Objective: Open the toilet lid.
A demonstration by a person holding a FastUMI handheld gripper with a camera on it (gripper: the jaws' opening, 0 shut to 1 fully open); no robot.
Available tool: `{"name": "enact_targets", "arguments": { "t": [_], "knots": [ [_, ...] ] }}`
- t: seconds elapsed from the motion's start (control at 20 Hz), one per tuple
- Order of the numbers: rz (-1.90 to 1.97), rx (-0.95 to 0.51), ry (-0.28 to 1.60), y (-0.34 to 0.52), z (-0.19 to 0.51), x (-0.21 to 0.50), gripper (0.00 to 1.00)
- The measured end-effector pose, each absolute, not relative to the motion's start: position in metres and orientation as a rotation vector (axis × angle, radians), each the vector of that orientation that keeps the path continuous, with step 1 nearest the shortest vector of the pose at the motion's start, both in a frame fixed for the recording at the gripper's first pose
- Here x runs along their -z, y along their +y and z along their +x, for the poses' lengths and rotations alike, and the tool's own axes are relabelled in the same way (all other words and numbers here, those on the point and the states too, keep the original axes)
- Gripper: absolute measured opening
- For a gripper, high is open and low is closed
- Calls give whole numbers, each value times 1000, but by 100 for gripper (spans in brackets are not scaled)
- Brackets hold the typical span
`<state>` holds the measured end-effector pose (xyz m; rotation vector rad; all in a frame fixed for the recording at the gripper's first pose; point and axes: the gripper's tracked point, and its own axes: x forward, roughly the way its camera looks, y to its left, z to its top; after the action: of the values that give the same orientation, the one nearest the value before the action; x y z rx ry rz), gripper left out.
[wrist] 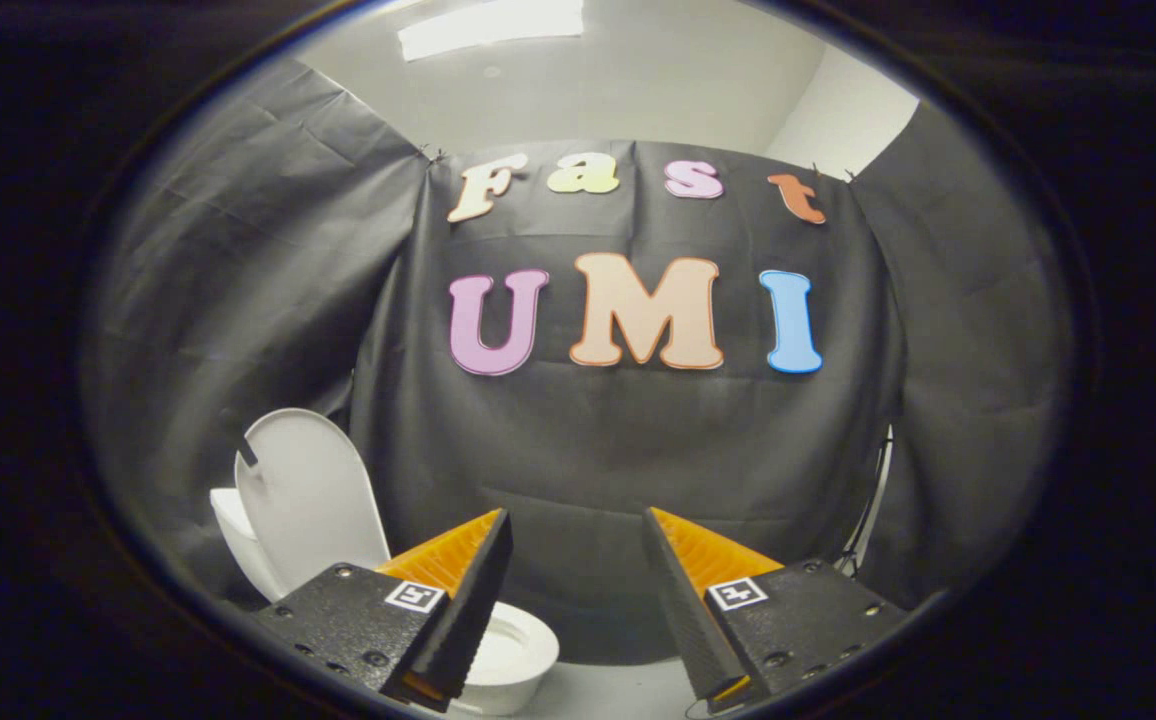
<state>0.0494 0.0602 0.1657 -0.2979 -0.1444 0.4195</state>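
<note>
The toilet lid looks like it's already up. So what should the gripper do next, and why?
Probably just draw back and stop. The toilet lid stands upright against the tank, and the bowl below lies uncovered. The hand-held gripper is open with nothing between its fingers, off to the right of the lid and not touching it, so no further push seems needed.

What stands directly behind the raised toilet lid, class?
The toilet lid stands upright, with the white tank showing at its side and the black cloth wall beyond. Most of the tank is covered by the lid. The open gripper holds nothing.
</note>
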Motion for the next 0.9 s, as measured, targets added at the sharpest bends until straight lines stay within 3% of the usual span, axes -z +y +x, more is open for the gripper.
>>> {"name": "enact_targets", "arguments": {
  "t": [0.4, 0.9],
  "knots": [
    [-435, -608, -206, 16, 51, -151, 81],
    [-298, -569, -64, -67, 78, -111, 81]
  ]
}}
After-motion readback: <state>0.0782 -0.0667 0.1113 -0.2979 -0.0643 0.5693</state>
